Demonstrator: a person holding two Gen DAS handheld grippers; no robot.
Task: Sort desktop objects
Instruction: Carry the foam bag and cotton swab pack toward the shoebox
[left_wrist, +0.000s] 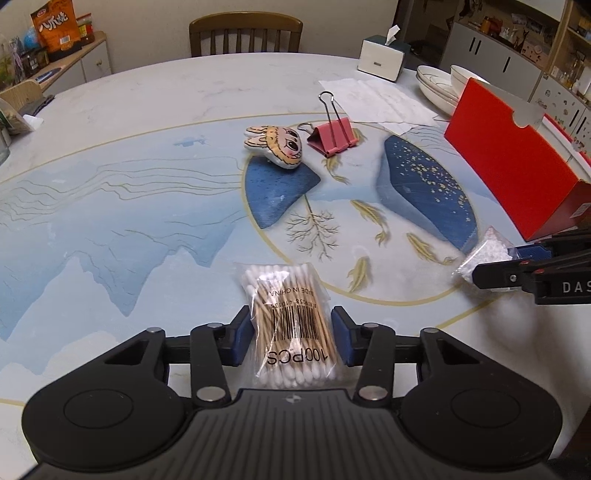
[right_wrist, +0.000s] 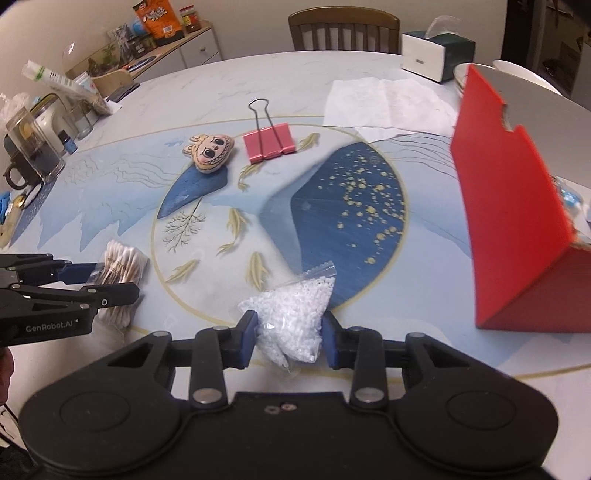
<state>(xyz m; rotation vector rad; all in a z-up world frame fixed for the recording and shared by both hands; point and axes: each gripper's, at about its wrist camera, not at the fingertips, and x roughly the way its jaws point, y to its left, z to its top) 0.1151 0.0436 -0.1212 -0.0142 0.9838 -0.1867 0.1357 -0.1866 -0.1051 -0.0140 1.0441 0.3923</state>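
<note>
A clear pack of cotton swabs (left_wrist: 288, 295) lies on the patterned table (left_wrist: 129, 221), and my left gripper (left_wrist: 291, 332) is shut on it, blue pads pressing both sides. In the right wrist view the same pack of swabs (right_wrist: 122, 258) sits between the left gripper's (right_wrist: 114, 280) fingers at the left edge. My right gripper (right_wrist: 288, 332) is shut on a small bag of white beads (right_wrist: 291, 306). The left wrist view shows that bag of beads (left_wrist: 484, 254) in the right gripper (left_wrist: 495, 264) at the right edge.
A pink binder clip (right_wrist: 269, 147) and a cartoon-face charm (right_wrist: 210, 151) lie mid-table. An open red box (right_wrist: 509, 206) stands at the right. Behind it are a paper sheet (right_wrist: 384, 103), a tissue box (right_wrist: 436, 51) and bowls (left_wrist: 439, 88). Jars and clutter (right_wrist: 33, 151) line the left edge.
</note>
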